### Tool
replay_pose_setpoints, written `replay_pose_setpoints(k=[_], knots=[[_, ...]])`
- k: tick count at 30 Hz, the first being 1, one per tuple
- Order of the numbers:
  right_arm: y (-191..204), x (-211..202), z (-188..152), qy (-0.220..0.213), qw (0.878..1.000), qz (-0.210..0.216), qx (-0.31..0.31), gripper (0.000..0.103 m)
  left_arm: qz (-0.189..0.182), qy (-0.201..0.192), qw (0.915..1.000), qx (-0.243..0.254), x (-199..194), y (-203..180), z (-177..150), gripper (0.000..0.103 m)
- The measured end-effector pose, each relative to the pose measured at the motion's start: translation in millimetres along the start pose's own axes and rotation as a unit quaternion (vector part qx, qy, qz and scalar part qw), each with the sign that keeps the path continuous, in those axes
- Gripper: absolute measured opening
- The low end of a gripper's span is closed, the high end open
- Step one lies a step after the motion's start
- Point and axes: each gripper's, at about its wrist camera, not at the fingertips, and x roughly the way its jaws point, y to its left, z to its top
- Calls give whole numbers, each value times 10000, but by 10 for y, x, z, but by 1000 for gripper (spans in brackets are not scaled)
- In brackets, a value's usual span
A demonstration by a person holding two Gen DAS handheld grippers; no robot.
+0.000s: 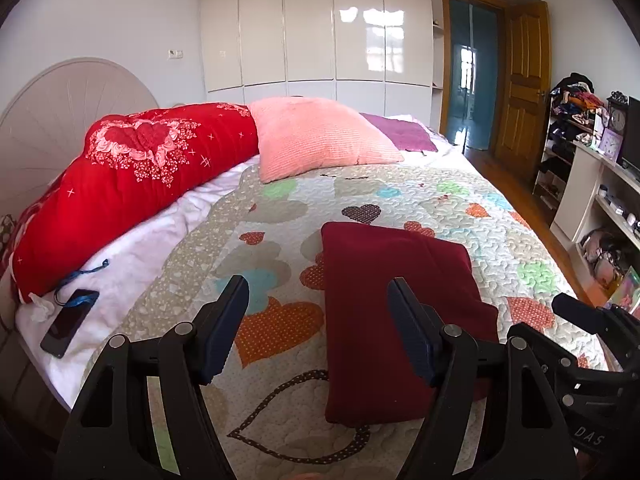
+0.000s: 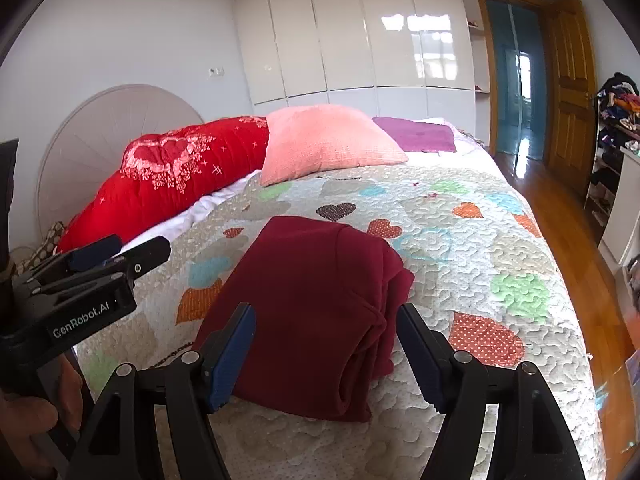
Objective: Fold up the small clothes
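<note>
1. A bedroom: white wardrobes, a wooden door, and a bed under a heart-patterned quilt (image 1: 280, 208), with a red duvet (image 1: 132, 184) and pink pillow (image 1: 320, 136) at the head.
2. The maroon garment (image 2: 312, 304) lies near the foot of the quilt, already folded into a neat block, its layered edges on the right.
3. The left gripper (image 1: 318, 332) hovers over the block's left edge, jaws wide apart, holding nothing.
4. The right gripper (image 2: 326, 356) hangs above the near end, equally wide and empty.
5. I'd judge the fold nearly finished. To do the last step well, press the stack flat, or grip all layers at the thick right edge together so none slips.
6. Keep clear of the phone (image 1: 68, 322) on the sheet.
</note>
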Motion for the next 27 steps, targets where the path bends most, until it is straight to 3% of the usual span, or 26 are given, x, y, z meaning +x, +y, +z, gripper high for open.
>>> replay_pose_setpoints(k=[27], knots=[[0,142,-67,242,9997,70,62,71,12,136,9999,81,116,-48,-55,72]])
